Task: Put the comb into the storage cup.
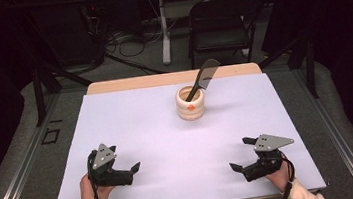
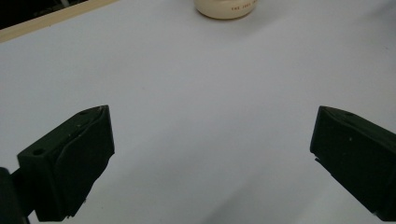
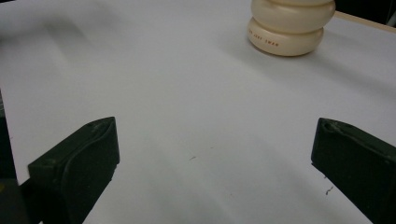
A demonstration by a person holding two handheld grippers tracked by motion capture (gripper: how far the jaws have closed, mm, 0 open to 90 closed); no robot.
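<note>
Dark curtains and a grey floor ring a table (image 1: 112, 85) whose top is covered by a white sheet (image 1: 143, 133); a wooden strip of the tabletop shows along the far edge. On the near part of that sheet, the left gripper (image 1: 124, 160) has its two black jaws spread wide apart with nothing between them; in the left gripper view the same gripper (image 2: 212, 154) shows bare white sheet (image 2: 196, 93) between its jaws. The right gripper (image 1: 241, 153) is likewise released, its jaws well apart and holding nothing; in the right gripper view this gripper (image 3: 215, 158) frames bare sheet (image 3: 163, 84) too. Each gripper carries a grey three-cornered plate on top and is held by a hand in a pale sleeve that comes in from the near edge; the left hand (image 1: 93, 192) and the right hand (image 1: 279, 178) rest low over the sheet. Well ahead of both grippers, near the far middle of the sheet, stands a cream ribbed pot (image 1: 190, 105) with a small orange mark on its front; the pot (image 2: 226, 8) sits at the top of the left gripper view, and the pot (image 3: 289, 28) at the upper right of the right gripper view, with small lettering on its lower ring. A black spatula (image 1: 203, 78) stands in the pot, leaning to the right, blade up; behind the table are a folding chair (image 1: 221, 24) and loose cables (image 1: 127, 39) on the floor.
</note>
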